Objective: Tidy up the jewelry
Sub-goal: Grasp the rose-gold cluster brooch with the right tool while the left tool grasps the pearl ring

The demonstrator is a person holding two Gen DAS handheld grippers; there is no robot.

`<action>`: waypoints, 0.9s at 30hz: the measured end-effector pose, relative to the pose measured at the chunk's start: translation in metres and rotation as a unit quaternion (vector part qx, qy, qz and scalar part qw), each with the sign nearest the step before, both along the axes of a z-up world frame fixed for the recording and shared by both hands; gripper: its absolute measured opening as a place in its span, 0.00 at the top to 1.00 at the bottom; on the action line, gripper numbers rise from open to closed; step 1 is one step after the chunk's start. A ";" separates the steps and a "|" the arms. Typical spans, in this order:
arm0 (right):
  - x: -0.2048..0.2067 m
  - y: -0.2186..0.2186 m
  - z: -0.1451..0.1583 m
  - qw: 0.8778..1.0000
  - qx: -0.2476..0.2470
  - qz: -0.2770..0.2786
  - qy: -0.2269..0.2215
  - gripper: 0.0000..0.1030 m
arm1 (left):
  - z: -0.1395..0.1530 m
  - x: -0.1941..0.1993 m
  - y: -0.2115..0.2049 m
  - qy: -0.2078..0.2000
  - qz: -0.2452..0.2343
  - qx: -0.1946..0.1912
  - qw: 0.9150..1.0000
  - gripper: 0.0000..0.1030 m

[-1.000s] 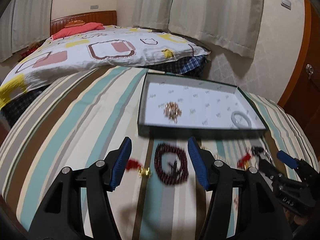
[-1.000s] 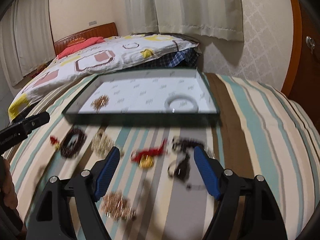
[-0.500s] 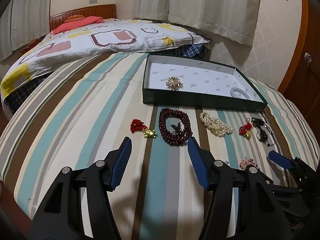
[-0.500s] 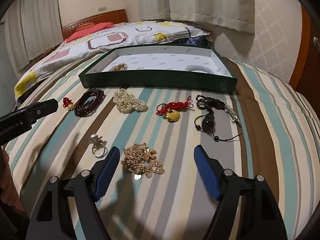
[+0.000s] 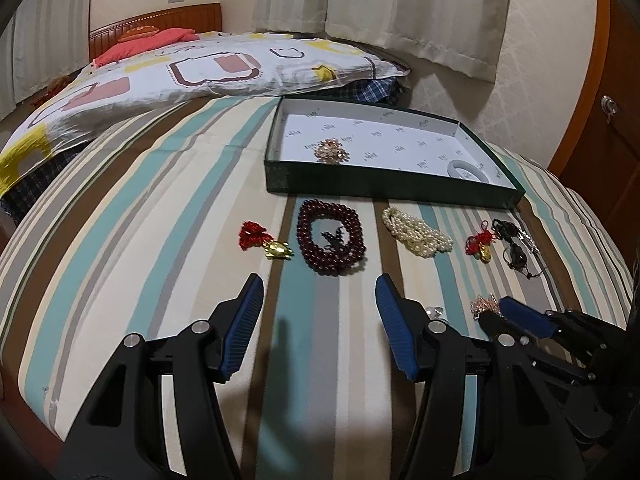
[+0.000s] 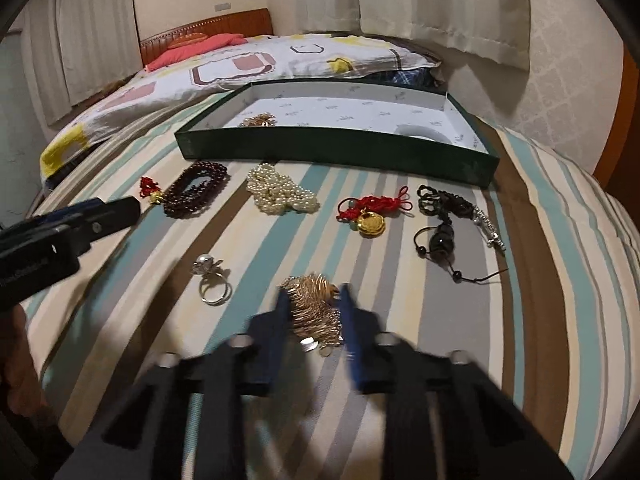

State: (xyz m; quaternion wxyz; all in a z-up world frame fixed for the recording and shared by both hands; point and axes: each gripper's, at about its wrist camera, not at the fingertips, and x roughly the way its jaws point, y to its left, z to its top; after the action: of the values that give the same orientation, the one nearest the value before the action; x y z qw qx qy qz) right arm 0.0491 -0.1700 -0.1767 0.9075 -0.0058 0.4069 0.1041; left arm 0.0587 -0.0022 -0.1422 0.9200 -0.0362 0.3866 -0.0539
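A green tray [image 5: 380, 182] [image 6: 332, 148] with a white lining sits on the striped bedspread, holding a gold piece [image 5: 331, 151] and a white bangle [image 5: 468, 169]. In front lie a dark red bead string [image 5: 331, 238] [image 6: 196, 190], a pearl string [image 5: 416, 232] [image 6: 280, 194], red-tasselled gold charms [image 5: 264, 240] [image 6: 370, 216], a black cord necklace [image 6: 444, 224] and a ring [image 6: 212, 280]. My left gripper [image 5: 319, 294] is open and empty, short of the bead string. My right gripper [image 6: 314, 300] is closed around a gold chain pile [image 6: 316, 310] on the bedspread.
A patterned quilt [image 5: 192, 68] and red pillow [image 5: 144, 44] lie beyond the tray. Curtains hang behind. A wooden door [image 5: 608, 128] stands at the right. The bedspread's near edge drops off at the lower left.
Both grippers pulled back from the tray. The right gripper then moved down onto the gold chain pile and its fingers closed on it. The left gripper stayed open.
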 end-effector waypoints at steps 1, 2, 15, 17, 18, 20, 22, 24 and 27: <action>0.000 -0.002 0.000 1.000 0.007 0.001 0.002 0.84 | 0.000 0.000 -0.002 0.000 -0.002 0.000 1.000 0.45; 0.000 -0.003 0.000 1.000 0.009 0.000 0.002 0.85 | -0.001 -0.001 -0.004 0.001 -0.004 0.001 1.000 0.45; -0.005 -0.040 0.007 0.999 0.017 -0.044 -0.009 0.86 | -0.006 -0.006 -0.046 0.006 -0.054 0.002 0.999 0.45; -0.005 -0.046 0.006 0.999 0.021 -0.050 -0.009 0.86 | -0.008 -0.005 -0.053 0.009 -0.059 0.006 0.998 0.45; -0.005 -0.048 0.006 0.998 0.023 -0.052 -0.008 0.86 | -0.010 -0.004 -0.055 0.010 -0.060 0.007 0.998 0.45; -0.005 -0.051 0.005 0.998 0.026 -0.054 -0.008 0.86 | -0.015 -0.002 -0.060 0.018 -0.065 0.007 0.998 0.45; -0.004 -0.052 0.005 0.998 0.029 -0.054 -0.007 0.86 | -0.018 0.001 -0.063 0.022 -0.067 0.006 0.998 0.46; -0.003 -0.052 0.004 0.998 0.032 -0.053 -0.006 0.86 | -0.020 0.002 -0.066 0.026 -0.070 0.007 0.997 0.54; -0.004 -0.053 0.003 0.998 0.036 -0.052 -0.004 0.86 | -0.026 0.005 -0.068 0.038 -0.077 0.008 0.996 0.64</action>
State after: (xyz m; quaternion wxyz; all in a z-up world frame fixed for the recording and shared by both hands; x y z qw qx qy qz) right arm 0.0454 -0.2228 -0.1740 0.9128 0.0477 0.3994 0.0710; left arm 0.0641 -0.0702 -0.1680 0.8981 -0.0012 0.4231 -0.1202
